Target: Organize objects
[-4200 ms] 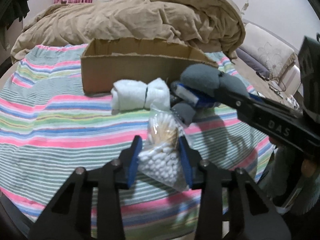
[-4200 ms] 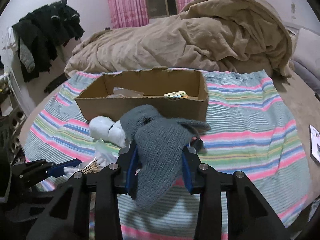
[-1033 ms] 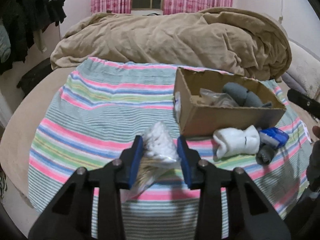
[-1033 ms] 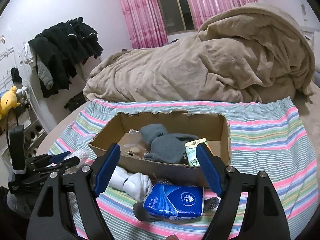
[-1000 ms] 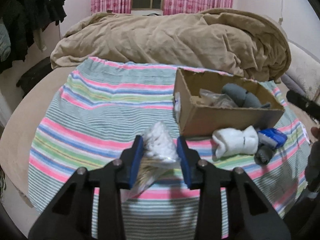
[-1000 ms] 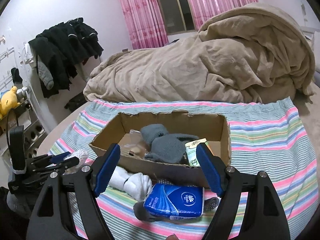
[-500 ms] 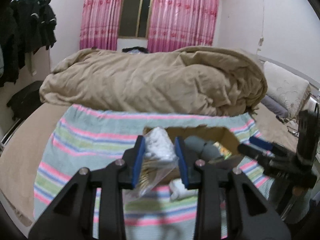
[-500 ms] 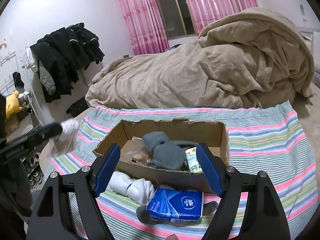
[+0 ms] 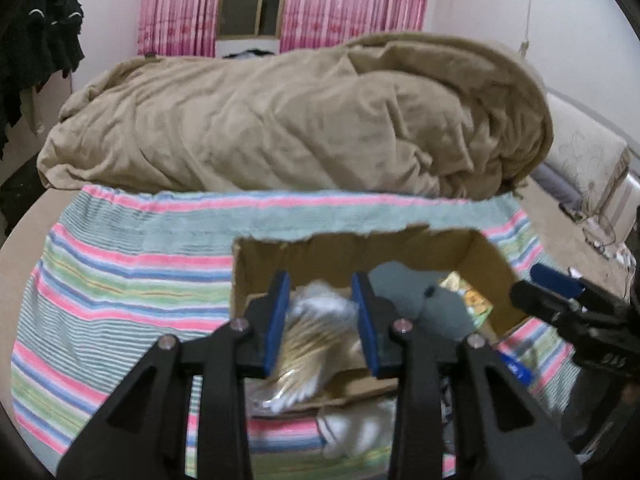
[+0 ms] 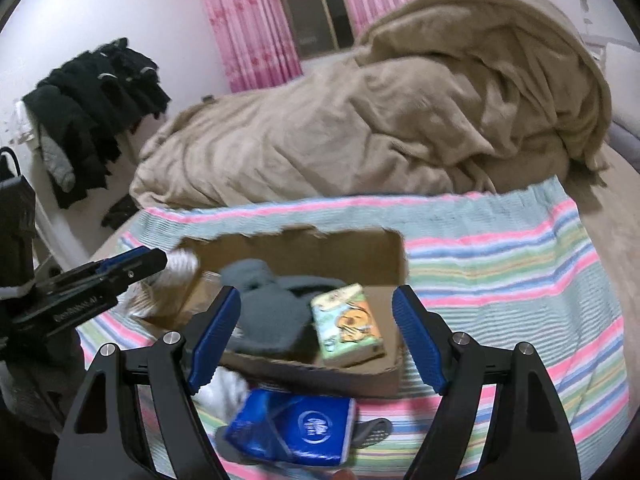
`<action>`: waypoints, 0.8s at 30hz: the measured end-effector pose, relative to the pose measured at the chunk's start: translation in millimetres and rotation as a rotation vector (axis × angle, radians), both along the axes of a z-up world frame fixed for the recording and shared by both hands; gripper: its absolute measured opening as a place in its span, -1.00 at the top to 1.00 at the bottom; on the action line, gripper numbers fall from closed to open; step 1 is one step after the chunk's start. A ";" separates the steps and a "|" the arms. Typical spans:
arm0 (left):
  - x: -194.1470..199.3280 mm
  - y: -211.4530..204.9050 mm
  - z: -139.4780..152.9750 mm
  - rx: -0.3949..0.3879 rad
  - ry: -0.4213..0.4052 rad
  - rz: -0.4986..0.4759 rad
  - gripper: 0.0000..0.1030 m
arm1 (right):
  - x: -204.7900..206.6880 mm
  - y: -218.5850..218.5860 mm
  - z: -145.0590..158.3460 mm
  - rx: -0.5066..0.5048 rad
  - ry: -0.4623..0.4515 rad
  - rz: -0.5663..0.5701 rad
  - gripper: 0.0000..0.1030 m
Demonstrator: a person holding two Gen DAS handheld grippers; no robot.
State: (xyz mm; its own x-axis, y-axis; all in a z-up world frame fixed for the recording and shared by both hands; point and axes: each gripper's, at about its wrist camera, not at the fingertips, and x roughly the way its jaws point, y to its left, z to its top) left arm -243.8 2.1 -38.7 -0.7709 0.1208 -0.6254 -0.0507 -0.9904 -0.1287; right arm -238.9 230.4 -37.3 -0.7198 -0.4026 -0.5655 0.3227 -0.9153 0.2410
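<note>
Carried from beside the box a second ago, the swab bag (image 9: 320, 336) is now held over the left end of the box (image 9: 486, 258), and both views have swung closer to it. Largest in both views is one rumpled tan duvet (image 9: 304, 120), soft and heaped across the bed, with one striped towel (image 9: 120, 280) of ribbed weave spread in front of it. On the towel stands the single brown cardboard box, rectangular, with a torn back rim. Inside it are seen grey knitted socks (image 10: 272, 312), their number hard to count, and one small printed packet (image 10: 348, 320); the packet's cartoon face is plain only in the right view. In front of the box lie one blue glossy tissue pack (image 10: 296, 428) and one white rolled sock (image 9: 360, 428); one grey sock tip with grip dots (image 10: 372, 430) is shown by the right view alone. The crinkled clear bag, filled with white-tipped wooden swabs, is clamped between the blue pads of the left gripper (image 9: 322, 316). The right gripper (image 10: 316, 336) is held with its ribbed blue pads wide apart, nothing between them, above the box front. Pink curtains (image 9: 352, 0) and dark hung clothes (image 10: 96, 92) are seen behind.
</note>
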 end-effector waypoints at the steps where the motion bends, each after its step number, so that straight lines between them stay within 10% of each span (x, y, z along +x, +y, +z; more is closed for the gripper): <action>1: -1.1 1.3 -3.2 -0.002 -0.001 -0.001 0.29 | -1.7 0.8 -2.4 0.001 -0.011 -0.004 -0.57; 6: 6.7 4.2 5.1 -0.015 0.016 -0.011 0.18 | 2.8 2.8 -5.2 0.024 -0.008 -0.029 -0.57; 8: 20.6 2.5 17.8 -0.016 0.052 -0.006 -0.48 | 5.1 6.1 -5.1 0.021 -0.009 -0.059 -0.58; 10: 37.2 -0.9 31.1 0.010 0.093 0.004 -0.67 | 9.5 12.4 -3.7 0.003 -0.008 -0.081 -0.59; 24: 119.3 7.6 30.9 0.060 0.066 -0.032 -0.75 | 65.6 12.7 8.7 0.006 0.005 0.006 -0.64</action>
